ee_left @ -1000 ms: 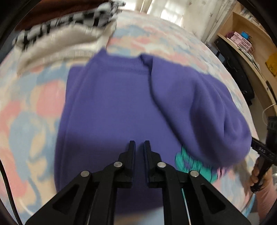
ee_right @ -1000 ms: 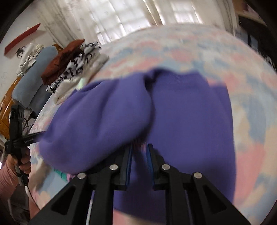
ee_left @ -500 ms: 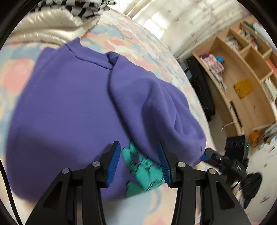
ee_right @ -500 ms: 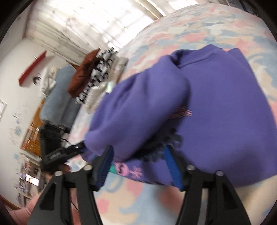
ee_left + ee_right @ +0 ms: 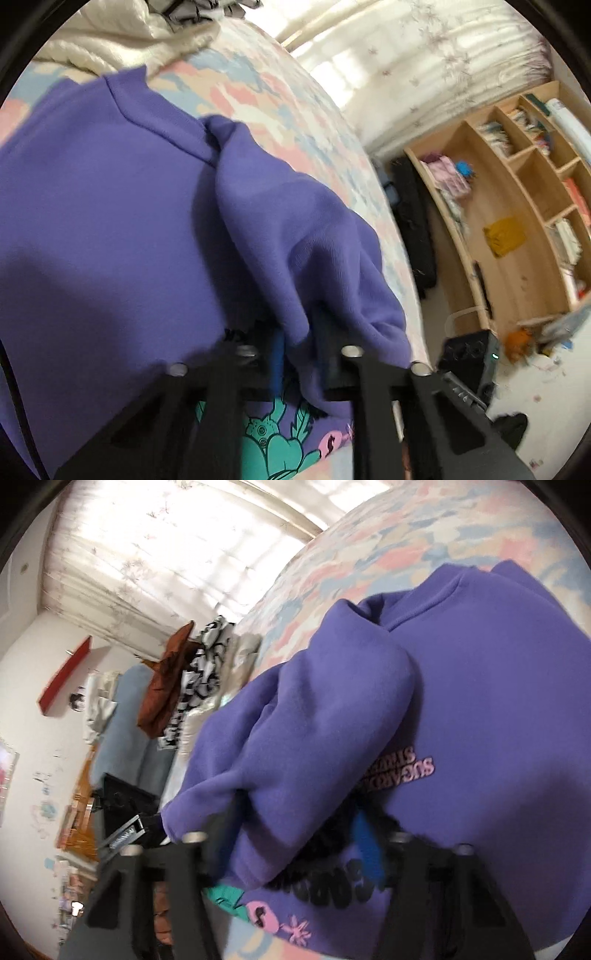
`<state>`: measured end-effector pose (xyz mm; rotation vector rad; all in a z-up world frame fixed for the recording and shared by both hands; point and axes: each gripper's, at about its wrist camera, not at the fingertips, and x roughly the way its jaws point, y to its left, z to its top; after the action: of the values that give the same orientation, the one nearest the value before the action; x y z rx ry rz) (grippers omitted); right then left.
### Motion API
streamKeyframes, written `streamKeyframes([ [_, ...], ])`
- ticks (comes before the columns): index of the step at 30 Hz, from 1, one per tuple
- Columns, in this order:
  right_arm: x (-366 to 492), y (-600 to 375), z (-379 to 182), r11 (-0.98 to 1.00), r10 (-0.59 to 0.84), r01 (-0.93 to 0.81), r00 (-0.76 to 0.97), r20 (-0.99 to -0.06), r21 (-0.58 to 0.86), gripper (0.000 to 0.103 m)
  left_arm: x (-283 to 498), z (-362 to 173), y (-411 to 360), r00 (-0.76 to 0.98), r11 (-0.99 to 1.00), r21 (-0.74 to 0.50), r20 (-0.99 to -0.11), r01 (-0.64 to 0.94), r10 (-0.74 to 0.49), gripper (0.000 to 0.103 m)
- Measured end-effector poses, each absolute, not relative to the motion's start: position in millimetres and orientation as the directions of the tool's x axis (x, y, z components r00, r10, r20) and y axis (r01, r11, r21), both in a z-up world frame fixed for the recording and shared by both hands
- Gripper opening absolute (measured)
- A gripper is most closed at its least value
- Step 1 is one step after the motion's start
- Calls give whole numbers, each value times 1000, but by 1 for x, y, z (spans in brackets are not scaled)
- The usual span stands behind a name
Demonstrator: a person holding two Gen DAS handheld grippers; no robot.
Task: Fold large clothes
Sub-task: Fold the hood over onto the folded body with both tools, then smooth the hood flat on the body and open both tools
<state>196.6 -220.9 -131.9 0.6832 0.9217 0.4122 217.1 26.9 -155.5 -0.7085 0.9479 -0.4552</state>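
One sleeve of the purple fleece sweatshirt (image 5: pixel 110 229) is laid across its body on the pastel patterned bed (image 5: pixel 280 99) — further folds remain. That sleeve's cuff is pinched by the left gripper (image 5: pixel 295 350); the right gripper (image 5: pixel 291 845) is spread wide around the same bulge.

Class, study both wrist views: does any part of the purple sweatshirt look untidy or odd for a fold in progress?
Yes. On the purple sweatshirt, the folded-over sleeve lies bunched in a puffy hump instead of flat, partly hiding the printed graphic. The left gripper straddles its cuff end.
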Motion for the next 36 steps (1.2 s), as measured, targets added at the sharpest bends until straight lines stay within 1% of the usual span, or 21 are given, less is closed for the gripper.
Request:
streamKeyframes([
  [2, 196, -220, -127, 745, 559, -6, 551, -620, 667, 15, 215, -142, 20, 538, 764, -645, -643, 3, -545, 5],
  [5, 185, -220, -117, 748, 535, 38, 556, -636, 662, 13, 204, -124, 11, 521, 868, -489, -764, -82, -381, 5],
  [7, 175, -217, -116, 780, 495, 63, 547, -675, 622, 13, 200, -129, 7, 471, 902, -416, -822, -114, -320, 5],
  [9, 170, -212, -132, 820, 442, 103, 510, -738, 563, 13, 196, -147, -1, 427, 927, -351, -864, -133, -266, 6],
  [10, 169, -211, -144, 830, 430, 117, 491, -758, 546, 14, 194, -158, -5, 426, 935, -328, -871, -133, -245, 7],
  [11, 168, -212, -154, 825, 430, 125, 493, -756, 551, 13, 192, -161, -4, 432, 938, -320, -870, -130, -237, 7],
  [14, 164, -214, -153, 817, 437, 114, 517, -736, 565, 13, 188, -157, -17, 470, 951, -289, -858, -107, -208, 7],
  [16, 162, -215, -151, 816, 449, 96, 514, -730, 570, 18, 186, -154, -21, 483, 954, -285, -850, -87, -210, 8],
  [18, 161, -217, -147, 816, 460, 82, 510, -727, 573, 21, 185, -150, -22, 485, 951, -301, -844, -72, -231, 11],
  [20, 159, -220, -139, 829, 445, 79, 509, -737, 554, 25, 180, -150, -14, 491, 950, -307, -838, -63, -238, 23],
  [21, 156, -221, -134, 839, 427, 79, 517, -742, 538, 30, 177, -146, -13, 498, 951, -304, -835, -61, -234, 26],
  [22, 151, -223, -127, 851, 404, 78, 533, -743, 519, 31, 173, -142, -11, 507, 952, -298, -832, -63, -227, 34],
  [23, 146, -224, -121, 858, 391, 72, 550, -738, 508, 31, 168, -138, 4, 515, 953, -297, -828, -63, -224, 45],
  [25, 138, -225, -112, 874, 358, 65, 583, -729, 482, 31, 159, -128, 7, 539, 956, -289, -814, -51, -217, 54],
  [27, 131, -225, -101, 891, 332, 38, 625, -707, 453, 31, 149, -118, 7, 568, 963, -267, -796, -22, -208, 54],
  [30, 129, -215, -85, 933, 273, -15, 682, -679, 360, 31, 147, -103, -8, 622, 972, -231, -755, 45, -209, 54],
  [32, 137, -204, -80, 944, 275, -61, 692, -668, 326, 27, 156, -97, -18, 635, 973, -220, -742, 73, -216, 54],
  [33, 143, -200, -80, 944, 281, -71, 688, -669, 324, 21, 164, -97, -26, 633, 971, -220, -740, 91, -227, 53],
  [34, 152, -195, -82, 942, 294, -85, 680, -672, 326, 17, 164, -100, -24, 632, 970, -223, -739, 98, -233, 45],
  [35, 158, -191, -83, 941, 299, -92, 677, -673, 326, 16, 170, -103, -27, 629, 968, -225, -739, 109, -242, 34],
  [36, 165, -188, -85, 942, 299, -98, 676, -673, 321, 16, 179, -105, -33, 624, 968, -222, -741, 118, -246, 31],
])
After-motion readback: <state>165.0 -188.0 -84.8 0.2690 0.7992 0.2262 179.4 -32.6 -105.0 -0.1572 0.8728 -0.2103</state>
